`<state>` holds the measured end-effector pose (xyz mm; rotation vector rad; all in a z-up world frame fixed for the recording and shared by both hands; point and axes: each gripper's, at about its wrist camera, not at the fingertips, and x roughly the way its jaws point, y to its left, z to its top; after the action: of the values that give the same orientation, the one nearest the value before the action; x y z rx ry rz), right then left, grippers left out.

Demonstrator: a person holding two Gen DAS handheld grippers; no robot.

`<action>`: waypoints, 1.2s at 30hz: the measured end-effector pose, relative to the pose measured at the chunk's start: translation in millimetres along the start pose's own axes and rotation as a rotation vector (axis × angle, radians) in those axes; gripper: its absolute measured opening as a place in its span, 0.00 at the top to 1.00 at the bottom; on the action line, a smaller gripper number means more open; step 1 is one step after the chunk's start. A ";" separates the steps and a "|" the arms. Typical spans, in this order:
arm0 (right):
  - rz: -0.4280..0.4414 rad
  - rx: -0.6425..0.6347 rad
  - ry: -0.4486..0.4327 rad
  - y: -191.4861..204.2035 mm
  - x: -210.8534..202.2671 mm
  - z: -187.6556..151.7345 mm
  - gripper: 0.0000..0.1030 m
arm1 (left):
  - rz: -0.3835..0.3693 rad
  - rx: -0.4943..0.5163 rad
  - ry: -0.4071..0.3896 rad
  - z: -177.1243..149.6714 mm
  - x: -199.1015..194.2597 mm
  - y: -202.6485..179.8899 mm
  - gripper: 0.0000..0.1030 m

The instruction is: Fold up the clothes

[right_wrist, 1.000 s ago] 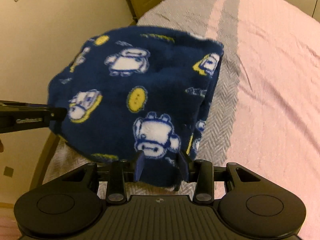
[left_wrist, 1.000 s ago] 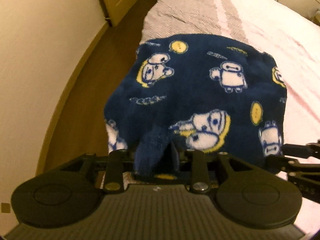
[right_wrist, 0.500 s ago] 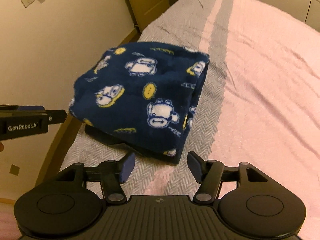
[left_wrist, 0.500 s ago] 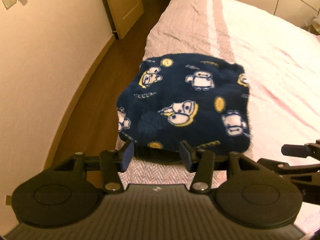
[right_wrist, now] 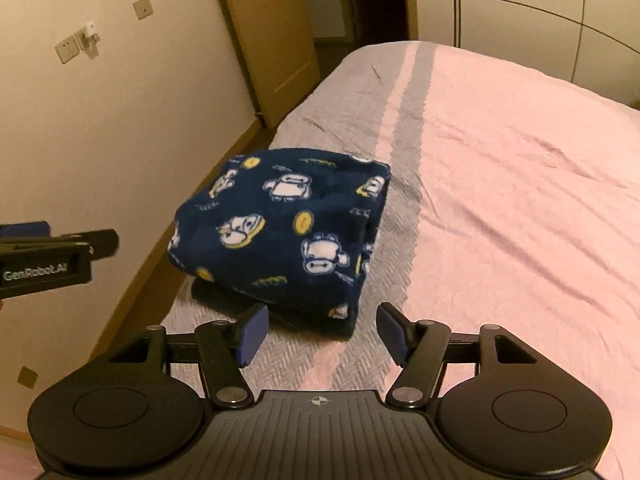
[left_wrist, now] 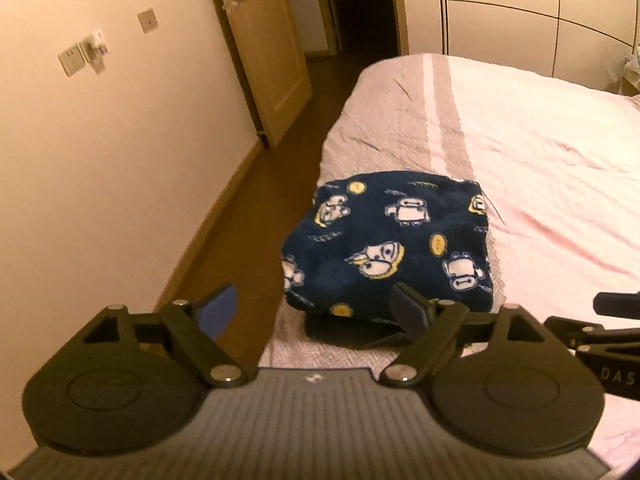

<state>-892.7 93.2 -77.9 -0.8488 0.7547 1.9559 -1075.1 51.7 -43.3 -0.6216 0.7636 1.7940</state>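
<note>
Item: navy fleece garment (right_wrist: pixel 288 232), printed with white robots and yellow coins, folded into a thick bundle. It is located at the bed (right_wrist: pixel 500 168) edge nearest the wall, ahead of both grippers. Left gripper (left_wrist: pixel 316 312): jaws just spread wide, nothing held. Right gripper (right_wrist: pixel 320 332): released, empty, comparably near.

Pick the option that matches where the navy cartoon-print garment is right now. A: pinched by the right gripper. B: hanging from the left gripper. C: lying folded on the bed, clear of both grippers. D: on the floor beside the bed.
C: the folded navy garment rests on the bed near its edge, while the left gripper and right gripper both stand open with nothing between their pads.
</note>
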 end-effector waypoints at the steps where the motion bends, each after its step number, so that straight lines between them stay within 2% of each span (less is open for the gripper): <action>1: -0.010 -0.008 0.005 2.0 -0.9 -2.0 0.38 | 0.000 0.000 -0.001 -2.1 -2.4 0.4 0.20; 6: -0.030 -0.007 0.029 4.7 -2.7 -10.6 0.38 | -0.004 -0.001 -0.022 -11.5 -10.5 0.9 0.20; 12: -0.032 -0.024 0.047 0.8 -0.4 -11.5 0.38 | -0.023 -0.037 0.014 -13.8 -13.1 -1.2 0.20; 18: 0.007 -0.093 0.080 -11.1 6.3 -1.4 0.38 | 0.022 -0.104 0.042 -15.8 -18.4 -11.1 0.20; 27: 0.060 -0.234 0.111 -54.5 2.1 17.7 0.38 | 0.088 -0.225 0.063 -13.6 -34.5 -62.0 0.20; 36: 0.140 -0.344 0.149 -97.0 -8.7 17.2 0.38 | 0.173 -0.332 0.086 -23.2 -63.1 -115.1 0.20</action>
<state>-809.3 146.4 -78.7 -1.1842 0.5821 2.2036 -944.7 24.9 -37.1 -0.8769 0.5946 2.0857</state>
